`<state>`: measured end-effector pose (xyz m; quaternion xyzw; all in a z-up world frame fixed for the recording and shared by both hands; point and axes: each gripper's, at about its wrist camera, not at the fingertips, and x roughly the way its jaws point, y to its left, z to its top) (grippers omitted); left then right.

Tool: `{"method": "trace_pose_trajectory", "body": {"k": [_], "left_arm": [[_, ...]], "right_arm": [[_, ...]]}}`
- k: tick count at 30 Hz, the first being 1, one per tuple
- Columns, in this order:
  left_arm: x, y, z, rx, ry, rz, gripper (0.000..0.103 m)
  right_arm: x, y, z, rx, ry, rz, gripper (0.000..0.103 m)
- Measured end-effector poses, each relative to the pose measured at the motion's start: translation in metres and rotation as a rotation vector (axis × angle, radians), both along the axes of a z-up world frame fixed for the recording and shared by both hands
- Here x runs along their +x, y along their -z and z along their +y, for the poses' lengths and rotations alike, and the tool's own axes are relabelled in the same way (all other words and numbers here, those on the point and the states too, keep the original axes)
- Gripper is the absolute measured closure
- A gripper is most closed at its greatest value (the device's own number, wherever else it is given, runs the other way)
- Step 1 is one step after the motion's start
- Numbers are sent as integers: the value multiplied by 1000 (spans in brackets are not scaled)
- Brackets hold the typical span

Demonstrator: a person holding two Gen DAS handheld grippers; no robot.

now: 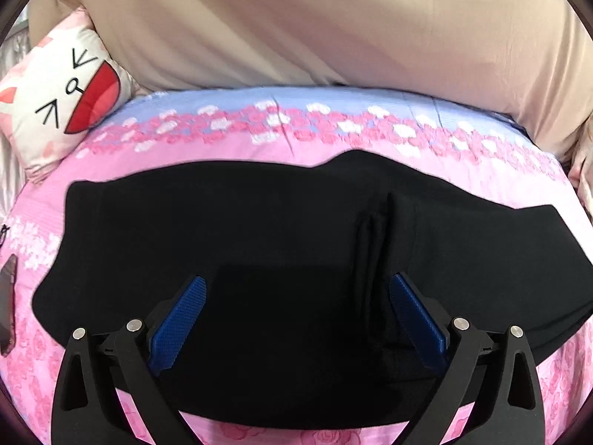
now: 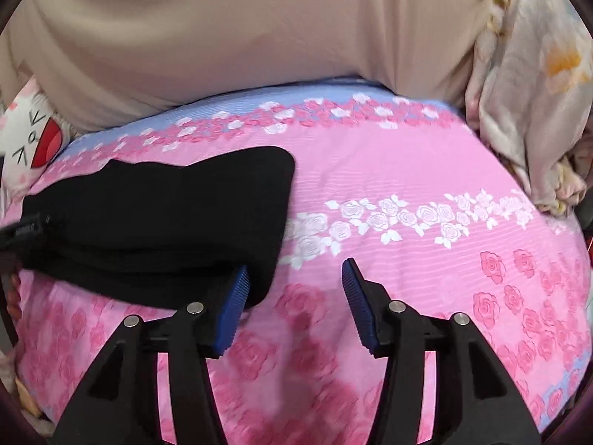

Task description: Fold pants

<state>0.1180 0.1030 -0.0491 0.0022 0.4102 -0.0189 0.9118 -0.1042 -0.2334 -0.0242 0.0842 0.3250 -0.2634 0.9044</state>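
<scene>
The black pants [image 1: 259, 244] lie folded flat on the pink rose-print bed sheet [image 1: 326, 144], with a raised crease right of centre. My left gripper [image 1: 296, 289] is open above the pants' near part, holding nothing. In the right wrist view the pants [image 2: 166, 218] fill the left side, and my right gripper [image 2: 294, 270] is open just off their right end; its left fingertip [image 2: 241, 278] sits at the cloth's edge, the right one over bare sheet [image 2: 426, 170].
A white cat-face cushion [image 1: 63, 104] lies at the far left. A beige padded headboard [image 1: 296, 22] rises behind the bed. A crumpled floral blanket [image 2: 530, 104] is piled at the far right. A dark object [image 1: 7, 296] lies at the left edge.
</scene>
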Motion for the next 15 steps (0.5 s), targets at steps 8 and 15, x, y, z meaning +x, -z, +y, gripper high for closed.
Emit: {"method": "trace_pose_trajectory", "body": {"k": [8,15], "left_arm": [[-1,11,-1,16,-17,26,5],[-27,-10,54,-18,-148,-20,5]], "right_arm": [[-7,-14,-4,-11,11,-59,53],[25,31,-20,41,-4,74,37]]}}
